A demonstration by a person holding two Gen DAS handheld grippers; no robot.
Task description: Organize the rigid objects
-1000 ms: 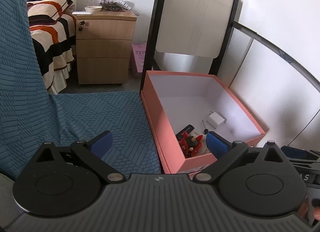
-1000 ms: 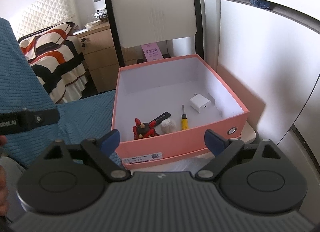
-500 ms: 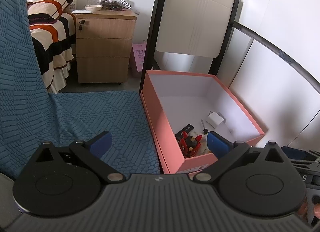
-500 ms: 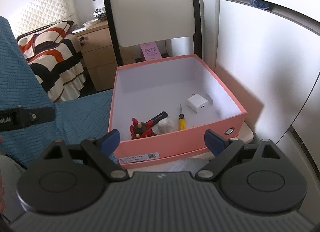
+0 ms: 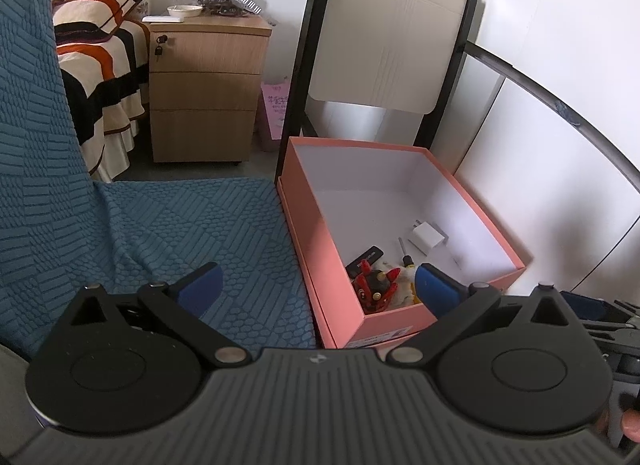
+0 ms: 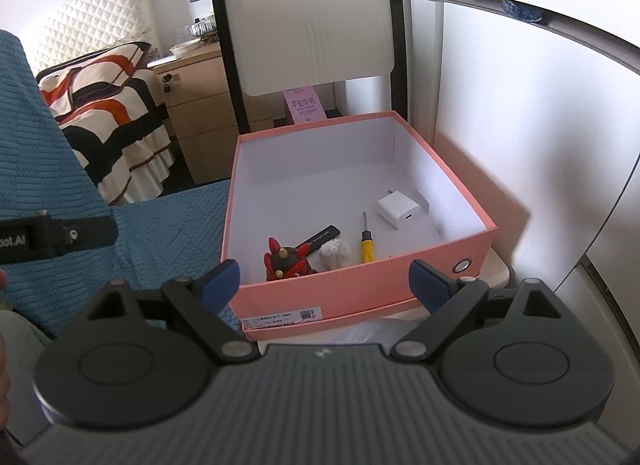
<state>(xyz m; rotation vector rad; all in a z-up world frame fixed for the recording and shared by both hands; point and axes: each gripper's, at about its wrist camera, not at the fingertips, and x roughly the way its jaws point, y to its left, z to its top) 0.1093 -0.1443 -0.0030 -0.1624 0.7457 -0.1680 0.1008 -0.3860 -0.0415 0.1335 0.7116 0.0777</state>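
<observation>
An open pink box (image 6: 368, 285) (image 5: 320, 253) with a white inside stands ahead of both grippers. In it lie a red and black spiky figure (image 6: 286, 261) (image 5: 374, 289), a black flat stick (image 6: 320, 237) (image 5: 365, 257), a white fluffy ball (image 6: 334, 255), a yellow-handled screwdriver (image 6: 367, 247) and a white charger plug (image 6: 398, 209) (image 5: 427, 239). My right gripper (image 6: 324, 285) hangs open in front of the box's near wall, holding nothing. Over the box's near left corner and the blue cover, my left gripper (image 5: 318, 289) is open and empty too.
A blue textured cover (image 5: 160, 233) spreads left of the box. Behind the box stands a folded white chair with a black frame (image 5: 384, 41). A wooden drawer cabinet (image 5: 204, 93) and a striped bed (image 5: 100, 65) are at the back left. White panels (image 6: 520, 125) close the right side.
Both views have shifted only slightly; the box sits a little differently in the right wrist view. Both grippers stay open and empty.
</observation>
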